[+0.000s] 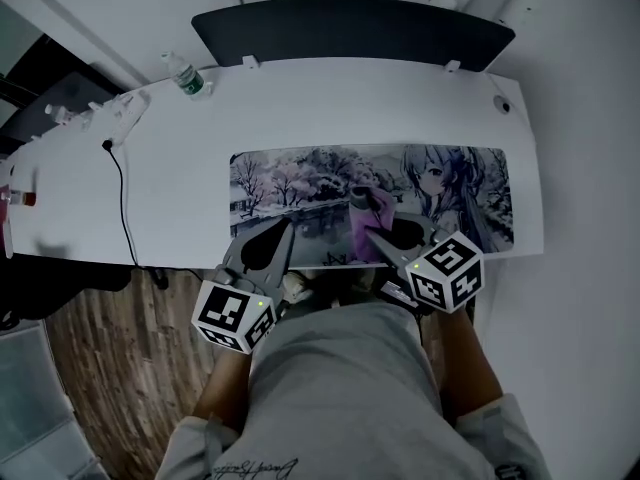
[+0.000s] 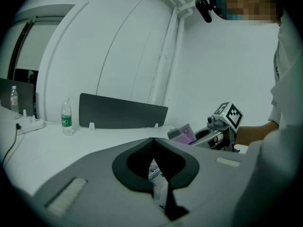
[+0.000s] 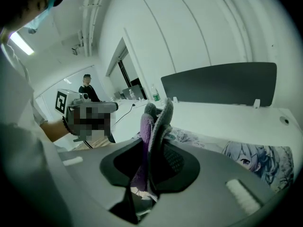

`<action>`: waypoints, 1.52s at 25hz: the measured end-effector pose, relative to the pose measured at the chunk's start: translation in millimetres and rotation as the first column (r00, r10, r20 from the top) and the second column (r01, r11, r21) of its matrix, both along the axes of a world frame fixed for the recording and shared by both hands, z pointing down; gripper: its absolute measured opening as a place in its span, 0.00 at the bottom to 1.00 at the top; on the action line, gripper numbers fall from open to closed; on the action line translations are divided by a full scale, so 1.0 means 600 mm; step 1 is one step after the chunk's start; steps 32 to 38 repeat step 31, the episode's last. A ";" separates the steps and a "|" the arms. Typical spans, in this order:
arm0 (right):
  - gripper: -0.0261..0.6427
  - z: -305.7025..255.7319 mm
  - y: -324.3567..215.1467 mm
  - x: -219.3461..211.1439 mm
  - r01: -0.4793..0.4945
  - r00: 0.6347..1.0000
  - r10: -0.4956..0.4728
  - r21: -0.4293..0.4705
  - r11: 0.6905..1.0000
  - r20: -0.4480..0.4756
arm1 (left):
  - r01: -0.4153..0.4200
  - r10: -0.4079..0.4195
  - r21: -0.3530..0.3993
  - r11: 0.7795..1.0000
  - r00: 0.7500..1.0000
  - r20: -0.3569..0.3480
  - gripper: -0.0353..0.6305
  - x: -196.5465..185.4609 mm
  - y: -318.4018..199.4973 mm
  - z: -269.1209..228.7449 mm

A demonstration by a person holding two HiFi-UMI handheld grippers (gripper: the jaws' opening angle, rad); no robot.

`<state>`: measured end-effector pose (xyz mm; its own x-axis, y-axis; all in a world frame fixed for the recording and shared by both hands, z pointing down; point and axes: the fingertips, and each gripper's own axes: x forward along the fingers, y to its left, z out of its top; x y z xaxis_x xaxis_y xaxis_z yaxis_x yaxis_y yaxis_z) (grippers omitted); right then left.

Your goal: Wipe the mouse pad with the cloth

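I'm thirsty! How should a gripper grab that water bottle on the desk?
Take the water bottle around its middle, at the green label, coming in level from the near side. It stands upright on the white desk, tall and round, with bare desk in front. The left gripper is empty.

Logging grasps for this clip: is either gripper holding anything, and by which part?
Right gripper grips the folded cloth partway along, one end poking past the tips. Left gripper shut, empty.
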<state>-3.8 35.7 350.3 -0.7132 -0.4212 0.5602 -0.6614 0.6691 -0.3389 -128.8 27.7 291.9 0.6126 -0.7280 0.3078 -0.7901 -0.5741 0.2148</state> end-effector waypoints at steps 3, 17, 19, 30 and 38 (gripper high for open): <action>0.18 -0.016 0.001 0.015 0.007 1.000 -0.007 0.026 1.000 -0.003 | 0.002 -0.002 0.001 1.000 1.000 0.001 0.08 0.020 -0.005 -0.005; 0.18 -0.017 -0.003 0.042 -0.012 1.000 0.012 0.025 1.000 0.012 | 0.003 -0.003 -0.012 1.000 1.000 0.013 0.08 0.046 -0.004 -0.008; 0.18 -0.017 -0.006 0.039 -0.006 1.000 0.005 0.026 1.000 0.011 | 0.011 -0.011 -0.015 1.000 1.000 0.014 0.08 0.040 -0.003 -0.006; 0.18 -0.017 -0.010 0.025 0.017 1.000 -0.017 0.027 0.999 0.004 | 0.033 -0.032 -0.025 0.999 0.999 0.029 0.08 0.014 -0.002 0.001; 0.18 -0.017 -0.010 0.025 0.018 1.000 -0.018 0.027 0.999 0.003 | 0.032 -0.031 -0.024 0.999 0.999 0.029 0.08 0.014 -0.003 0.001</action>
